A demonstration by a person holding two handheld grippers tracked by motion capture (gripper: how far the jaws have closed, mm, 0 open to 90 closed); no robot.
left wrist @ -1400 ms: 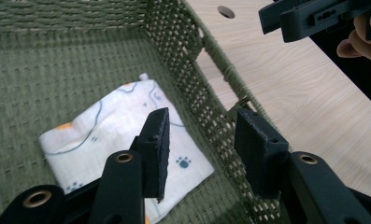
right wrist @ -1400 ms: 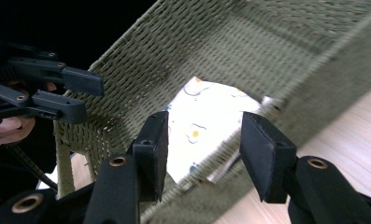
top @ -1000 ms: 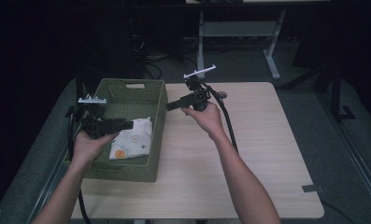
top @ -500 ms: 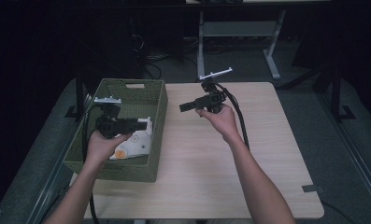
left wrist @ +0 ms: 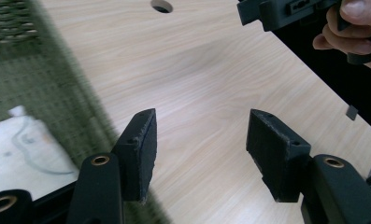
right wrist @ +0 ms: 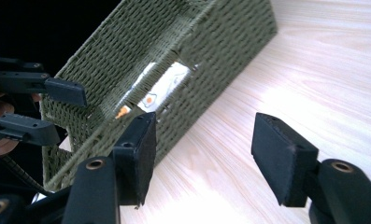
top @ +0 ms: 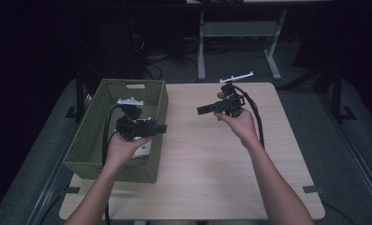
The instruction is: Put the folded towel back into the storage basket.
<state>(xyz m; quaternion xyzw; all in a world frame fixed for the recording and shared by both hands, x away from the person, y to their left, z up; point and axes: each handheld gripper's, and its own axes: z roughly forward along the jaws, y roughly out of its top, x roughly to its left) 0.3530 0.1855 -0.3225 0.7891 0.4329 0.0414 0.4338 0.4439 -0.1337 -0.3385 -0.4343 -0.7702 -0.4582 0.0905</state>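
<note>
- on the table (top: 212, 159), a green woven basket (top: 94, 145) holds a white packet (right wrist: 167, 84).
- left gripper (left wrist: 199, 149) and right gripper (right wrist: 202, 149) both spread, empty.

basket (top: 94, 136): olive-green woven, rectangular, open top, handle slot in far wall | pose: upright on left part of wooden surface (top: 212, 159) | contents: white packet (right wrist: 162, 86) with orange print lying flat on its floor | packet partly hidden in high view
</note>
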